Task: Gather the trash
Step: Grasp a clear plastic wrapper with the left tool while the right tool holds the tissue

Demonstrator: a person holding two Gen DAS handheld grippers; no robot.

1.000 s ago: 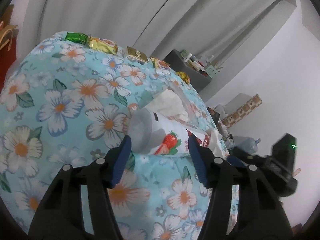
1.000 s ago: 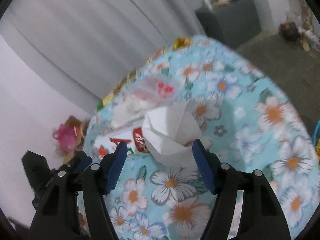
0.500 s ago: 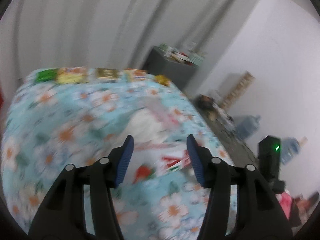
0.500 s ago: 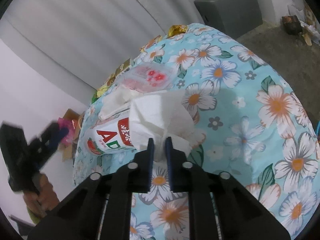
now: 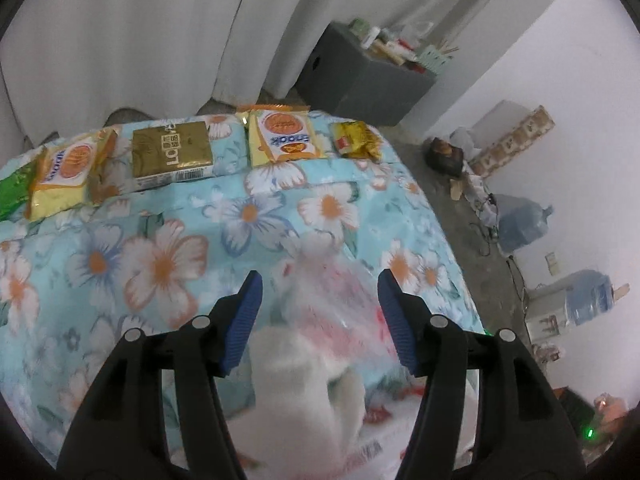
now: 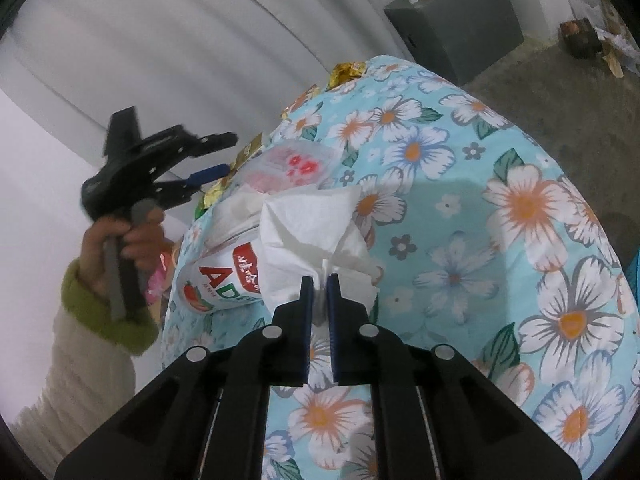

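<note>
Right wrist view: right gripper [image 6: 319,286] is being held pinched on a crumpled white tissue [image 6: 308,236], a fold of it trapped between the blue pads [image 6: 306,300]; tissue is fanning out ahead of the tips, lying against a tipped cup [image 6: 218,280] with red lettering on the floral tablecloth [image 6: 500,208]; cup's long axis is being seen running left-right across the fingers' line, just left of the tissue; beyond, a clear plastic wrapper [image 6: 294,166] is lying near the table's far side. Left gripper [image 5: 318,312] is being held spread wide, nothing between the fingers [image 5: 246,316]; in its own view the wrapper [image 5: 336,300] and white paper [image 5: 296,380] are sitting directly below and between the tips, blurred; snack packets [image 5: 280,138] are lined along the far edge. Judged: left hand is nearer the wrapper, a straight descent being what is called for; right is already loaded.
</note>
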